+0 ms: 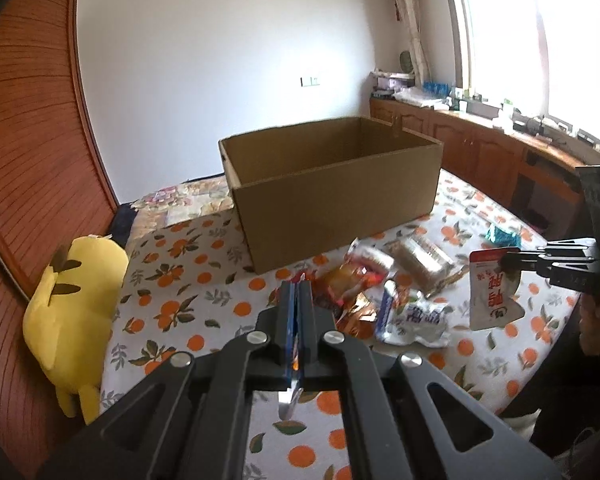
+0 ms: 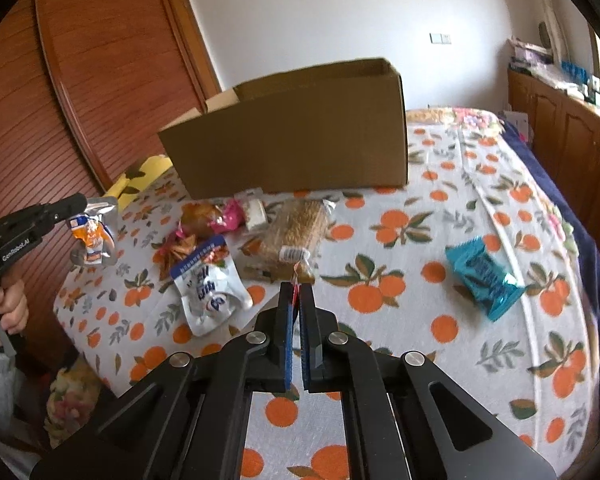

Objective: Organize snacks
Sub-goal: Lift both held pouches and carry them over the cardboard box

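Snack packets (image 2: 236,240) lie heaped beside the open brown cardboard box (image 1: 332,184); each tool, left (image 1: 299,286) and right (image 2: 296,288), pinches a pouch.

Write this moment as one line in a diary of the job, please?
left gripper: shut on silver-orange pouch | right gripper: shut on white-red pouch | both lifted | cardboard box: open | other snacks loose on bedspread

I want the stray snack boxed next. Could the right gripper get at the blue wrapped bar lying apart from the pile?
Probably not yet: the right gripper is shut on a white red-lettered pouch. Otherwise nothing lies around the blue wrapped bar.
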A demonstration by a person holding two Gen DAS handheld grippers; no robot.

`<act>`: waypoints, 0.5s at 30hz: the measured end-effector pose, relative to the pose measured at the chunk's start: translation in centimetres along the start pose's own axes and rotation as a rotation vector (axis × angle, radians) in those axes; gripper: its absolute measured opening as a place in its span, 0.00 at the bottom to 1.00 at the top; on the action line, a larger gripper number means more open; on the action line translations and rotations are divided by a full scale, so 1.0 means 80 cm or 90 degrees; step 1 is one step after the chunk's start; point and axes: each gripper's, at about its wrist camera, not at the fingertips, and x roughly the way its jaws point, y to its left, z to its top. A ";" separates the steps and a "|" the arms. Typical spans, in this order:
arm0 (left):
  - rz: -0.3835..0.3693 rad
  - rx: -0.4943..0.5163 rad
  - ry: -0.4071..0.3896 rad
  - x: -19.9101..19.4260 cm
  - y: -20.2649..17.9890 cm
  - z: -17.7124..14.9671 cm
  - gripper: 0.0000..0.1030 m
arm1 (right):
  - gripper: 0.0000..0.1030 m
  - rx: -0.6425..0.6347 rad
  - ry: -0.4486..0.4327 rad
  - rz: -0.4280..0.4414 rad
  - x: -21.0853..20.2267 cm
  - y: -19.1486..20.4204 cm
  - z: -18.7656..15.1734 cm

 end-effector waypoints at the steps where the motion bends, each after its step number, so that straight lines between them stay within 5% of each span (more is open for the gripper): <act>1: -0.001 -0.002 -0.005 -0.001 -0.002 0.003 0.00 | 0.00 -0.006 -0.006 -0.001 -0.004 0.003 0.005; 15: -0.030 -0.020 -0.055 0.004 -0.022 0.055 0.00 | 0.00 -0.079 -0.052 -0.014 -0.035 0.021 0.066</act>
